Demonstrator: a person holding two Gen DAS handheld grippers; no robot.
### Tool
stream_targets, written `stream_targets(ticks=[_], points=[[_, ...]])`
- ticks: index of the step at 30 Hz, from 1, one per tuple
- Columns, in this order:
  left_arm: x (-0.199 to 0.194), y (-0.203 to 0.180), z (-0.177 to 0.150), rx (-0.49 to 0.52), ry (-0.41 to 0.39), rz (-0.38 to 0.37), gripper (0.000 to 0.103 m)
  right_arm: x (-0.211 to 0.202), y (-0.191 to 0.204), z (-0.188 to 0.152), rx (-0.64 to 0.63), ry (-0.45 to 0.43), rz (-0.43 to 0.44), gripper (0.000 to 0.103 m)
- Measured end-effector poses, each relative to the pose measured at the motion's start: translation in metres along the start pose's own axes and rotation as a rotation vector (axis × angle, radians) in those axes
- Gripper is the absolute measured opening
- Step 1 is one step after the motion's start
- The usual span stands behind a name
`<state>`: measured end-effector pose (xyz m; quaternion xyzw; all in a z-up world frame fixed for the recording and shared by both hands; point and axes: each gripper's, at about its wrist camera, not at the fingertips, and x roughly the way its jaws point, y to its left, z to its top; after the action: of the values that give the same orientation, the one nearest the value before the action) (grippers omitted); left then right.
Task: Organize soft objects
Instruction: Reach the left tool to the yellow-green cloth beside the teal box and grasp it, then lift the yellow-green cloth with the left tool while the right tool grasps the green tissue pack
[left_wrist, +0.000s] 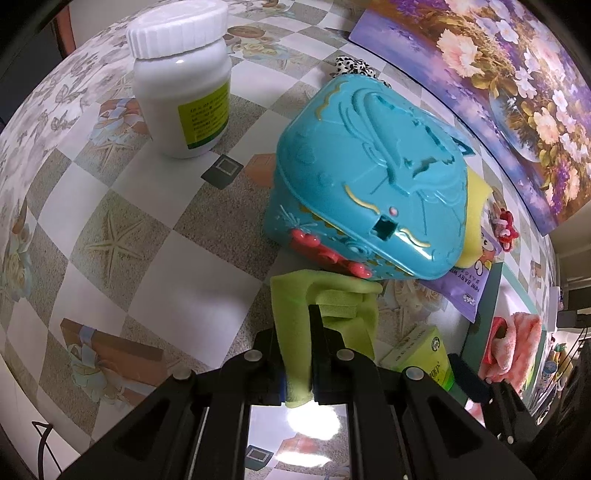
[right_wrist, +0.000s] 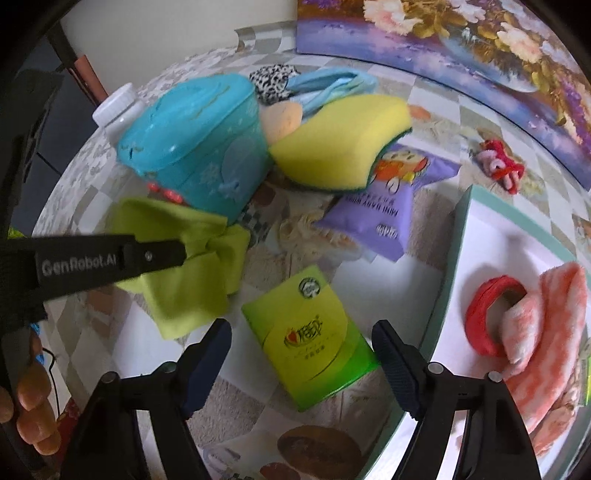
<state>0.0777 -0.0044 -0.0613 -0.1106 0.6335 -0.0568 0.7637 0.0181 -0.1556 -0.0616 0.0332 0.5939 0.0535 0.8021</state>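
Observation:
My left gripper is shut on a lime green cloth, which drapes over its fingers just in front of the teal toy chest. The right wrist view shows that gripper coming in from the left, pinching the green cloth above the table. My right gripper stands open, its pads apart on either side of a green box without touching it. A yellow sponge leans by the chest. A pink towel and a red ring lie in the white tray.
A white jar stands at the back left. A purple wipes pack, leopard-print fabric, a blue cloth and a red hair tie lie around the chest. A flower painting lines the far edge.

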Motion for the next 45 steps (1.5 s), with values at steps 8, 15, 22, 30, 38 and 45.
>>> stream_targets(ticks=[8,15,22,30,38,45], points=[[0.002,-0.002,0.0,0.004,0.003,0.007,0.01,0.003,0.004,-0.001,-0.031,0.005,-0.039,0.067],[0.005,-0.005,-0.003,0.015,0.006,0.021,0.01,0.006,0.01,-0.004,-0.067,0.004,-0.087,0.062],[0.007,-0.014,-0.005,0.037,0.0,0.04,0.01,0.005,0.019,-0.006,-0.082,-0.003,-0.096,0.059],[-0.001,-0.023,-0.008,0.067,-0.011,0.015,0.008,-0.015,0.015,-0.007,-0.041,-0.042,-0.085,0.059],[-0.034,-0.045,-0.011,0.12,-0.093,-0.059,0.008,-0.051,-0.005,-0.007,0.028,-0.138,-0.092,0.059],[-0.068,-0.065,-0.013,0.187,-0.208,-0.119,0.008,-0.076,-0.034,-0.006,0.111,-0.209,-0.116,0.059]])
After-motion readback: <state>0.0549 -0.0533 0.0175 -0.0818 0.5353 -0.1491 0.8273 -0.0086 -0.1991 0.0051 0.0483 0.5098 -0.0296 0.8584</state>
